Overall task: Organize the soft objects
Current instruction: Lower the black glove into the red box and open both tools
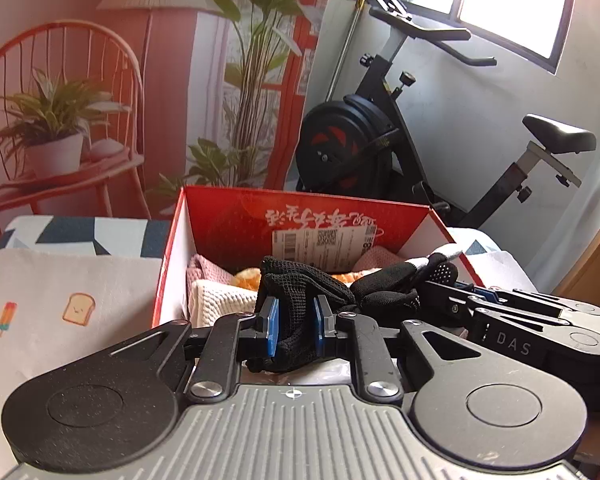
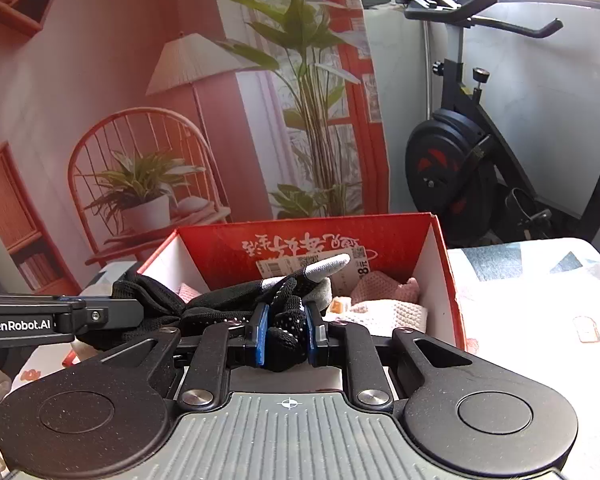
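Observation:
A black knit glove (image 1: 300,292) with dotted fingers and a grey fingertip (image 2: 328,266) is stretched between both grippers, just in front of the open red cardboard box (image 1: 300,216). My left gripper (image 1: 296,320) is shut on the glove's cuff end. My right gripper (image 2: 286,332) is shut on its finger end (image 2: 284,344); in the left wrist view that gripper (image 1: 452,292) reaches in from the right. Inside the box (image 2: 312,236) lie pink (image 2: 380,286) and cream knitted cloths (image 1: 220,300) and something orange (image 1: 246,278).
The box stands on a table under a cloth printed with toast and ice-lolly pictures (image 1: 60,304). Behind it hangs a backdrop showing a red chair and plants (image 1: 60,120). An exercise bike (image 1: 400,140) stands at the right by a window.

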### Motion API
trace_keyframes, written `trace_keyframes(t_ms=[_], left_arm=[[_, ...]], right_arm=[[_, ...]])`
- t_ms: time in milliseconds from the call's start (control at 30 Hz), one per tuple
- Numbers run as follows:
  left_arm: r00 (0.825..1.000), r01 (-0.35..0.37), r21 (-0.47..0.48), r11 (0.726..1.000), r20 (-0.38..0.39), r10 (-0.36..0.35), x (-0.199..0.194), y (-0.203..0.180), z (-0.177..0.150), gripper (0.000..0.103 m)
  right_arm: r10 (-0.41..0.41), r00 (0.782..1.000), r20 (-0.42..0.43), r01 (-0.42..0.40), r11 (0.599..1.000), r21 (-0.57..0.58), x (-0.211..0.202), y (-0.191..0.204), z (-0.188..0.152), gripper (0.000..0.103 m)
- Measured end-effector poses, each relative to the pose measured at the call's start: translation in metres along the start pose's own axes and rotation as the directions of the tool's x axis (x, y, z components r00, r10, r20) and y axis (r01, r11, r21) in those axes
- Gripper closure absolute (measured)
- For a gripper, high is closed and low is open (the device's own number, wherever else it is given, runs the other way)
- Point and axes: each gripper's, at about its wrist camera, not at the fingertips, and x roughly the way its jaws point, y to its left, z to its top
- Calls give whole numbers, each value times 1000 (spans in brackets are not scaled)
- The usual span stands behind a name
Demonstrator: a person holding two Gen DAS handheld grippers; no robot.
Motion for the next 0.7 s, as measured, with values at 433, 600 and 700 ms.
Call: trace_keyframes(t_ms=[433,600,700], left_arm=[[998,-2,24,1000,-65,4,14,0,-15,84],[997,-8,44,999,-73,11,16,-2,-19,84],[997,-7,45,999,-79,10,17,-1,-20,84]], right_arm=[[-40,993,-112,35,998,-51,9,9,-18,86],[-50,991,-127,44,998,-52,9,11,-22,86],[-56,991,-122,48,997,-66,9,12,-26,87]])
